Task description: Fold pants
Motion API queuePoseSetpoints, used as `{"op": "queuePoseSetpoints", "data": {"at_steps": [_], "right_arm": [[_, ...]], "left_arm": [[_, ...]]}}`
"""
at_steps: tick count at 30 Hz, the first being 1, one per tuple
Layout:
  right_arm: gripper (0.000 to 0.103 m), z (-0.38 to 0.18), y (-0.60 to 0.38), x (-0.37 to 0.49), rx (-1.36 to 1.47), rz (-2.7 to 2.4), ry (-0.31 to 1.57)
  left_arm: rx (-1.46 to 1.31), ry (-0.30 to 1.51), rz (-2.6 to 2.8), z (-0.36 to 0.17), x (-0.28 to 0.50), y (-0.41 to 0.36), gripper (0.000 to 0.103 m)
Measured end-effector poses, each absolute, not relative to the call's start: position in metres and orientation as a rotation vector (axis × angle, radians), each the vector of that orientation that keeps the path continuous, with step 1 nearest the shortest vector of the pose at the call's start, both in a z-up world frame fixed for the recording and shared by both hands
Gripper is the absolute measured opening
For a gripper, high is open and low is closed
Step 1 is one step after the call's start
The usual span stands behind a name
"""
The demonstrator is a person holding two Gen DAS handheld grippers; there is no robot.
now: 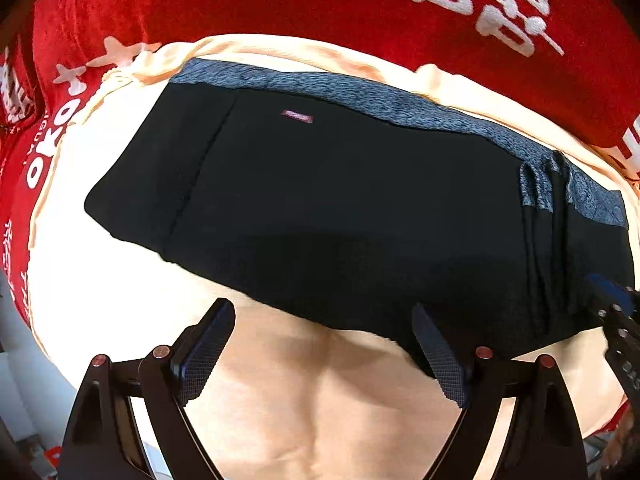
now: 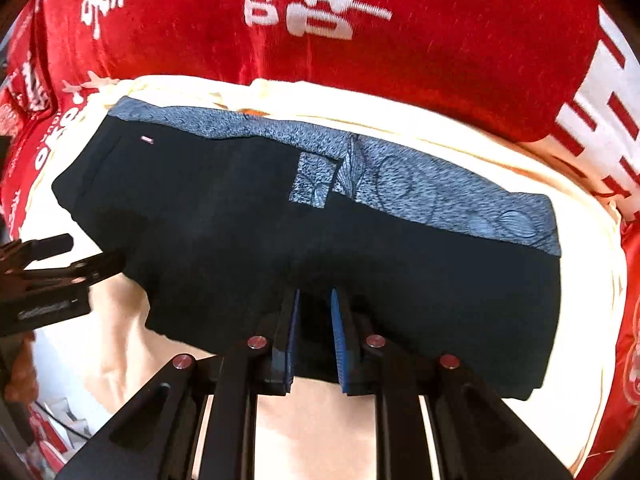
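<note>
Dark folded pants (image 1: 320, 200) lie flat on a cream cloth, with a blue-grey patterned band (image 1: 360, 100) along their far edge. My left gripper (image 1: 322, 308) hangs open over the near edge. Its left finger is above the cream cloth and its right finger above the dark fabric, and it grips nothing. In the right wrist view the same pants (image 2: 280, 240) fill the middle. My right gripper (image 2: 315, 294) is shut on a pinch of their near edge, with dark fabric between the blue pads. The left gripper (image 2: 86, 252) shows at the left edge there, and the right gripper (image 1: 616, 312) at the far right of the left wrist view.
The cream cloth (image 1: 300, 400) covers a rounded surface. A red plush blanket (image 1: 320, 0) with white characters lies around it at the back and sides. Clutter shows at the lower left (image 2: 52, 420) beyond the cloth's edge.
</note>
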State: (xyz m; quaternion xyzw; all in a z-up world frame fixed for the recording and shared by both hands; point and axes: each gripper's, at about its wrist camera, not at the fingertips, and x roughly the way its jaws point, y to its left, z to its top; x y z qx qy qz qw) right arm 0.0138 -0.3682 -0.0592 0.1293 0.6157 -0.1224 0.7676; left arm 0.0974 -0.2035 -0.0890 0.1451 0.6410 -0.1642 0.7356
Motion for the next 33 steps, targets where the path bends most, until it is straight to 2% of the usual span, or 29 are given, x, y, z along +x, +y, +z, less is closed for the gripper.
{"op": "queuePoseSetpoints", "data": {"at_steps": [3, 8, 16, 18, 20, 21, 22, 27, 33], "right_arm": [[0.018, -0.078, -0.360, 0.016, 0.306, -0.306, 1.388], [0.018, -0.078, -0.362, 0.015, 0.365, -0.367, 1.384], [0.019, -0.073, -0.339, 0.026, 0.221, -0.392, 1.424], [0.027, -0.071, -0.333, 0.028, 0.214, -0.397, 1.434], [0.040, -0.064, -0.324, 0.027, 0.184, -0.405, 1.433], [0.051, -0.061, -0.317, 0.028, 0.180, -0.396, 1.430], [0.057, -0.060, -0.311, 0.031, 0.172, -0.389, 1.428], [0.064, -0.055, -0.278, 0.041, 0.122, -0.335, 1.427], [0.064, -0.068, -0.255, 0.056, 0.119, -0.273, 1.457]], "left_arm": [[0.306, 1.408, -0.356, -0.089, 0.102, -0.191, 0.091], [0.274, 1.408, -0.346, -0.087, 0.110, -0.168, 0.091], [0.250, 1.427, -0.324, -0.090, 0.114, -0.136, 0.091], [0.235, 1.429, -0.328, -0.092, 0.119, -0.130, 0.091], [0.203, 1.431, -0.339, -0.091, 0.123, -0.124, 0.091], [0.186, 1.431, -0.345, -0.091, 0.125, -0.120, 0.091], [0.180, 1.428, -0.345, -0.090, 0.125, -0.118, 0.091], [0.163, 1.426, -0.342, -0.090, 0.133, -0.108, 0.091], [0.112, 1.456, -0.326, -0.096, 0.138, -0.093, 0.091]]}}
